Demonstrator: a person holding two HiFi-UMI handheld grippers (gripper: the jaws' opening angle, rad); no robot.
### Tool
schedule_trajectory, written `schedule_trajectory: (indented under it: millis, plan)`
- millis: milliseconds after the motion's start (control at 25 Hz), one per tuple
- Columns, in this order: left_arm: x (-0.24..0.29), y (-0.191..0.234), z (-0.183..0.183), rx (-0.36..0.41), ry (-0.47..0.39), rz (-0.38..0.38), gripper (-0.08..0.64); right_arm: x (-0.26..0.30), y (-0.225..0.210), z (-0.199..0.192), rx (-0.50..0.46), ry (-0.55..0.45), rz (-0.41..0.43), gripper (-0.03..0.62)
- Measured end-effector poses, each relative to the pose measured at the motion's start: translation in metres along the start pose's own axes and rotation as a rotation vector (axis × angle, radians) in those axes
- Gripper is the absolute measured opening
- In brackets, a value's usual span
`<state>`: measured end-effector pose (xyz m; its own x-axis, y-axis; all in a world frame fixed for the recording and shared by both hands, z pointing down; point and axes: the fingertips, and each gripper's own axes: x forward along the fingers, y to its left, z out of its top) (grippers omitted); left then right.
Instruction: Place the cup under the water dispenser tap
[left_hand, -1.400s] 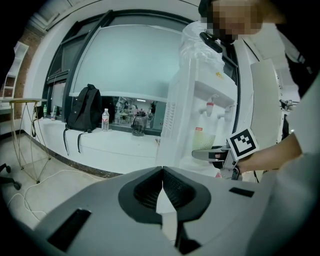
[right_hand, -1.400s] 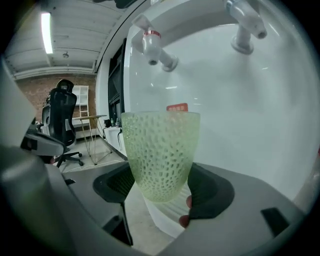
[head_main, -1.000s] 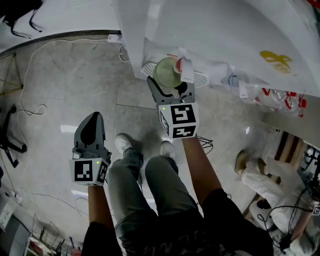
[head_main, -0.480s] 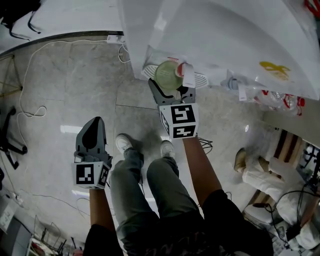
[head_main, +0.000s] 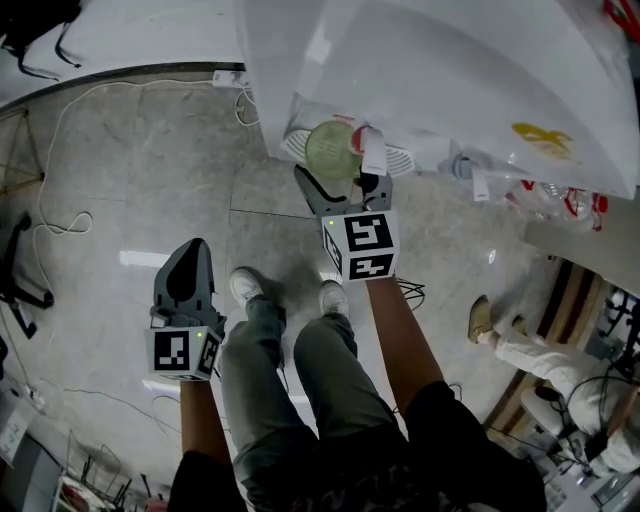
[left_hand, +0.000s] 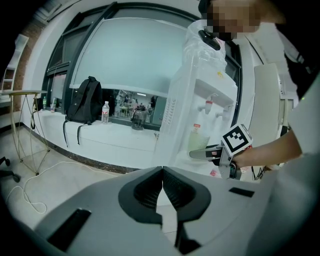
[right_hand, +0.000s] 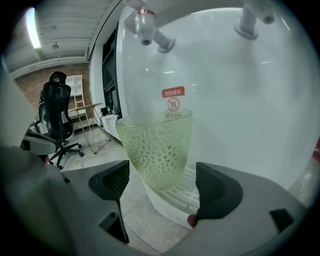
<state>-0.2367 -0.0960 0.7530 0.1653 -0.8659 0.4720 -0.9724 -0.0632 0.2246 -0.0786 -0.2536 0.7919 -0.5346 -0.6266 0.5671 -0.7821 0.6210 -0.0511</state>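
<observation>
Right tongs (right_hand: 162, 183) just opened, cup (right_hand: 157, 147) standing free between them under tap (right_hand: 146, 26)

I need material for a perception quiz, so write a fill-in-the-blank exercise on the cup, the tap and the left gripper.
1. The pale green cup stands ____ on the white slotted drip tray.
2. The tap directly above the cup has a ____ band round its spout.
3. The left gripper has its jaws ____, with nothing between them.

Missing words: upright; red; closed.
</observation>
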Motion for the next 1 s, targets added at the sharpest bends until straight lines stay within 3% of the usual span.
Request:
schedule_trajectory:
  millis: [480,760,1000]
  plan:
    - [-0.026,-0.017,0.005,0.034,0.087,-0.004,0.015,-0.045,0.008,0.002,0.014,-0.027,0.031,0.414]
    - [-0.042,-0.041,0.046,0.017,-0.012,-0.009,0.015,-0.090,0.015,0.014,0.008,-0.033,0.045,0.399]
    - [-0.070,-0.061,0.066,0.042,0.053,-0.017,0.015,-0.137,0.016,0.043,-0.002,-0.066,0.029,0.352]
